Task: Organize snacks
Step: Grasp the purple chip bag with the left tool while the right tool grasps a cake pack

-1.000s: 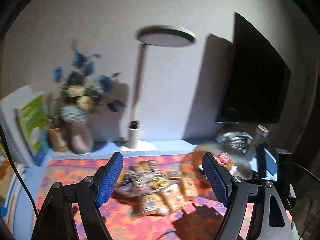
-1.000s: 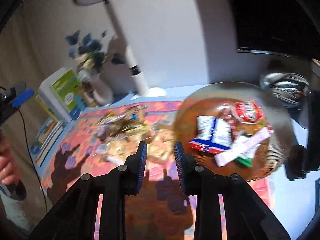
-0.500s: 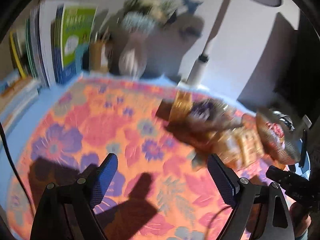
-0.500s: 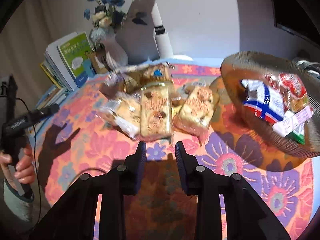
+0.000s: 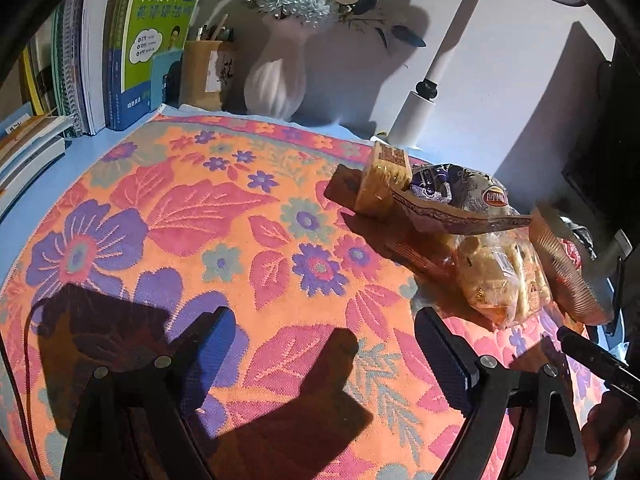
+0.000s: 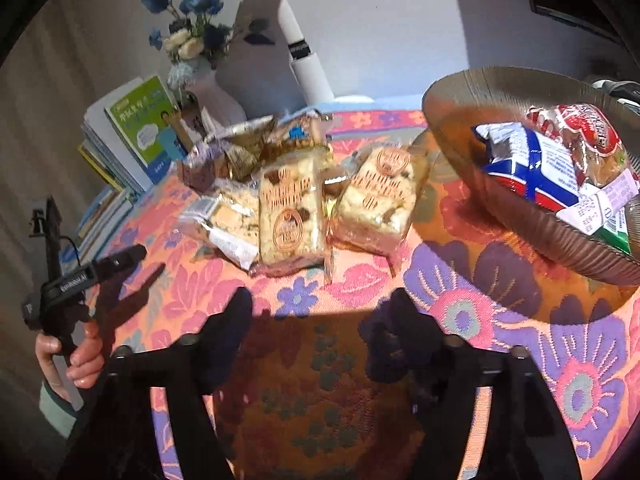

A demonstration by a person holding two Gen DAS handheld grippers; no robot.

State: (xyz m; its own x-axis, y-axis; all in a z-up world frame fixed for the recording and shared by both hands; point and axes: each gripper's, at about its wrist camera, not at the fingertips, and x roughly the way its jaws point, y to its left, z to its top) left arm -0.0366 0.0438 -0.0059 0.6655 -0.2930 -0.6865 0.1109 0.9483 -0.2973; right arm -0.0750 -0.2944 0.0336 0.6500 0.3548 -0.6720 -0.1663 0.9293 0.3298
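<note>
A heap of wrapped snacks [image 6: 288, 196] lies on the flowered cloth [image 6: 460, 316]; two clear-wrapped cake bars [image 6: 290, 216] sit nearest. A ribbed brown bowl [image 6: 520, 216] at the right holds a blue-and-white packet [image 6: 532, 168] and a red-labelled bun. My right gripper [image 6: 320, 312] hovers just short of the cake bars, its jaws opening with nothing between them. My left gripper [image 5: 324, 332] stands open over bare cloth, left of the heap [image 5: 460, 208] and the bowl [image 5: 560, 272]. It also shows at the left of the right wrist view as the left gripper [image 6: 120, 260], held by a hand.
Books [image 5: 132, 48], a pen cup [image 5: 202, 74], a white vase of flowers [image 5: 276, 80] and a lamp post [image 5: 416, 112] line the back edge. A dark screen [image 5: 600, 152] stands at the far right.
Both grippers dropped toward the cloth. The right jaws went from nearly shut to spread apart. The left view swung from the wall and lamp down to the cloth left of the snacks.
</note>
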